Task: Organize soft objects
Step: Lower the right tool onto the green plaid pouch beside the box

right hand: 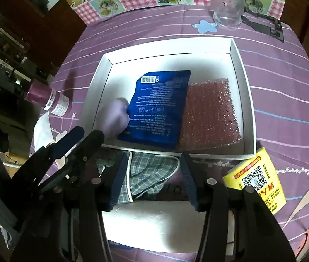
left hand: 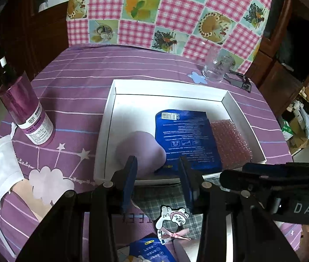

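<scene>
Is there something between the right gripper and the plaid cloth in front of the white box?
Nothing visible. The right gripper hangs with open jaws right over the plaid cloth, which lies on the table just outside the near wall of the white box.

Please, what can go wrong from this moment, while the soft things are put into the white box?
1. The plaid cloth lies between the right gripper fingers, outside the white box; a shallow pinch could let it slip.
2. The lilac soft item overlaps the blue packet beside the pink bubble wrap; pushing more in may shove these.
3. The two grippers are close together at the box's near edge, so the left gripper may collide with the right.
</scene>
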Demonstrator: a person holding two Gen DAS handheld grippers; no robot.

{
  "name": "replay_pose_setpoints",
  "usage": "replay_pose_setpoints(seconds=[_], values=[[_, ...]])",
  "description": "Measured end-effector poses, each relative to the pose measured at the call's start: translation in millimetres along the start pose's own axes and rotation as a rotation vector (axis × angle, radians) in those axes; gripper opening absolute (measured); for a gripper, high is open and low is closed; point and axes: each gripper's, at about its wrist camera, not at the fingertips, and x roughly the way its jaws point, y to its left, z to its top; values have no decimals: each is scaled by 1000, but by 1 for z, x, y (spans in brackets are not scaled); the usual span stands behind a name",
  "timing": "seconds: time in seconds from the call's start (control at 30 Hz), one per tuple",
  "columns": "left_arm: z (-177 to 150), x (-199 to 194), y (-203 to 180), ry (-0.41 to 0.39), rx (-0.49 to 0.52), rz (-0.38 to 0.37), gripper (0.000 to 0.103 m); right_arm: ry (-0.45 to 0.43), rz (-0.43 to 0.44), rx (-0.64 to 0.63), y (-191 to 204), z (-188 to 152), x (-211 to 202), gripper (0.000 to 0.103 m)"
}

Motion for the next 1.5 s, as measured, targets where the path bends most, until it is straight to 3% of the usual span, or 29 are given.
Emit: replay_pose_setpoints(seconds=[0.3,0.7,0.9,1.13,1.33,1.5], values=[[-1,0,-1,38,-11,-21,37,21,13,23,-4,0,1,52],[-7,14,-1,111,0,13,37,72,7,56,-15,-2,20,52],[-8,12,1,133,-7,5,37,90,47,96,-23,0,26,52],[-7,12,4,153,-21,0,37,53,102,178,-29,1,21,52],[-6,10,4,161,-21,-2,37,55,34,187,-33,-9,26,52],[-9,14,2,196,-14,-10,37,-15,105,210,-44,-20,26,52]])
